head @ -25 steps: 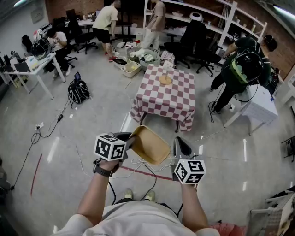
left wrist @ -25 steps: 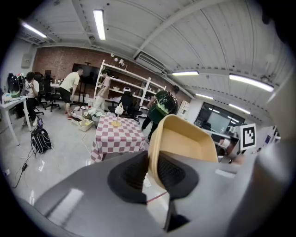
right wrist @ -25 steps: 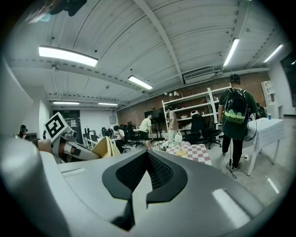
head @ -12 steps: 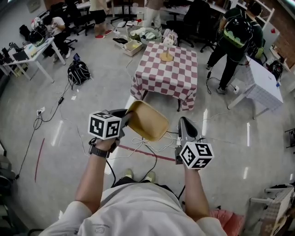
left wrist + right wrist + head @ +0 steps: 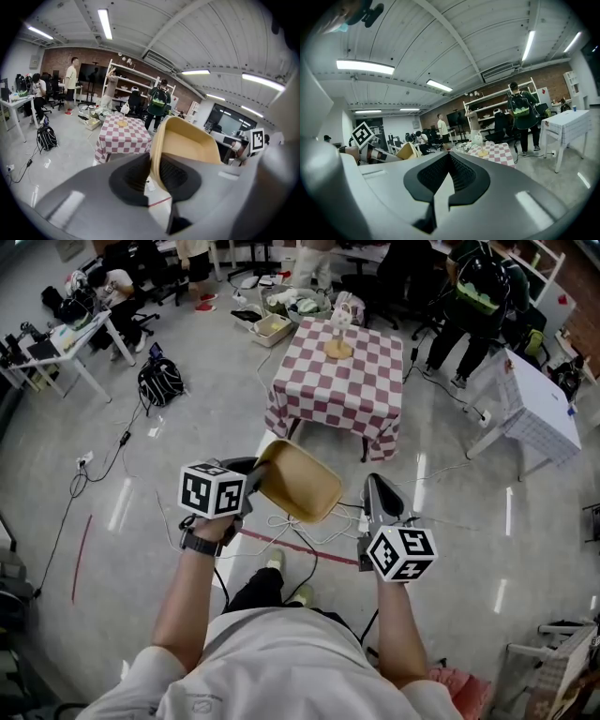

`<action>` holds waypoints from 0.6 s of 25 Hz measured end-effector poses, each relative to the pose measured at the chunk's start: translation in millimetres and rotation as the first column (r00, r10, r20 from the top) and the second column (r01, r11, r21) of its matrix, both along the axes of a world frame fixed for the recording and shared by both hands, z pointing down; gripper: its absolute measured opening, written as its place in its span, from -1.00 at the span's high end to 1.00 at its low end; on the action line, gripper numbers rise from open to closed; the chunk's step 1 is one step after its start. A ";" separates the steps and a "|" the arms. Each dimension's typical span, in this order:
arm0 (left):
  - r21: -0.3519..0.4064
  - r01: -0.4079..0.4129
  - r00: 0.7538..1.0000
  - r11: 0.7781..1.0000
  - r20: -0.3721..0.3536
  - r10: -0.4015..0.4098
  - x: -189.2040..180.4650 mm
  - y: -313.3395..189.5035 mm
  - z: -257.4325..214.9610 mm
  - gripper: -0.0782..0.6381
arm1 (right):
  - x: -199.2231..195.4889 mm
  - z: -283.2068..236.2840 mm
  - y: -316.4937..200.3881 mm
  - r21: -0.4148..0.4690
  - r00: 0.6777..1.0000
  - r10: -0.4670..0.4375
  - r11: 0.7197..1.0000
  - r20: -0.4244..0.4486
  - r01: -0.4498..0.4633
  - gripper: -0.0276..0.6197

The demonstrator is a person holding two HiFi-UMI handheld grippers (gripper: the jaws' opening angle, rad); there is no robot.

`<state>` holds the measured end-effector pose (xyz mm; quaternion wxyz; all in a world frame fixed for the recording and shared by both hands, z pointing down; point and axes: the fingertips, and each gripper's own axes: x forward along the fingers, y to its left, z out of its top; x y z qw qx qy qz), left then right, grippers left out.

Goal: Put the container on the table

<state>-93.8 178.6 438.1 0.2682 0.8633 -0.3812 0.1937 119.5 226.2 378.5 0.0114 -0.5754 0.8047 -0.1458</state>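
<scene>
A tan, shallow plastic container [image 5: 298,482] hangs tilted above the floor, its rim pinched in my left gripper [image 5: 255,474], which is shut on it. In the left gripper view the container [image 5: 187,145] stands on edge between the dark pads [image 5: 129,176]. My right gripper [image 5: 378,495] is beside the container on the right, shut with nothing in it; its jaws meet in the right gripper view [image 5: 449,161]. The table [image 5: 337,395] with a red-and-white checked cloth stands ahead, a few steps off, also seen in the left gripper view [image 5: 123,136].
A round wooden stand with a white item [image 5: 337,346] sits at the table's far end. Crates of clutter [image 5: 281,310] lie beyond it. A white table [image 5: 534,418] is at the right, a black backpack [image 5: 159,385] at the left. Cables and a red tape line [image 5: 281,542] cross the floor; people stand at the back.
The person has stepped forward, one leg now out in front, and the checked table sits a little nearer. Both grippers keep their pose, the left still holding the container.
</scene>
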 end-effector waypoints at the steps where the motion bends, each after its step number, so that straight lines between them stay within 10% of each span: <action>1: 0.000 -0.002 1.000 1.000 0.001 0.002 1.7 -3.1 0.5 0.64 | 1.4 0.8 -3.5 -0.002 1.000 0.001 1.000 0.001 -0.001 0.89; 15: -0.029 -0.051 0.999 0.998 -0.016 0.051 9.9 -105.5 22.8 0.64 | -6.4 14.3 -97.2 -0.031 0.999 0.028 0.999 -0.023 -0.029 0.89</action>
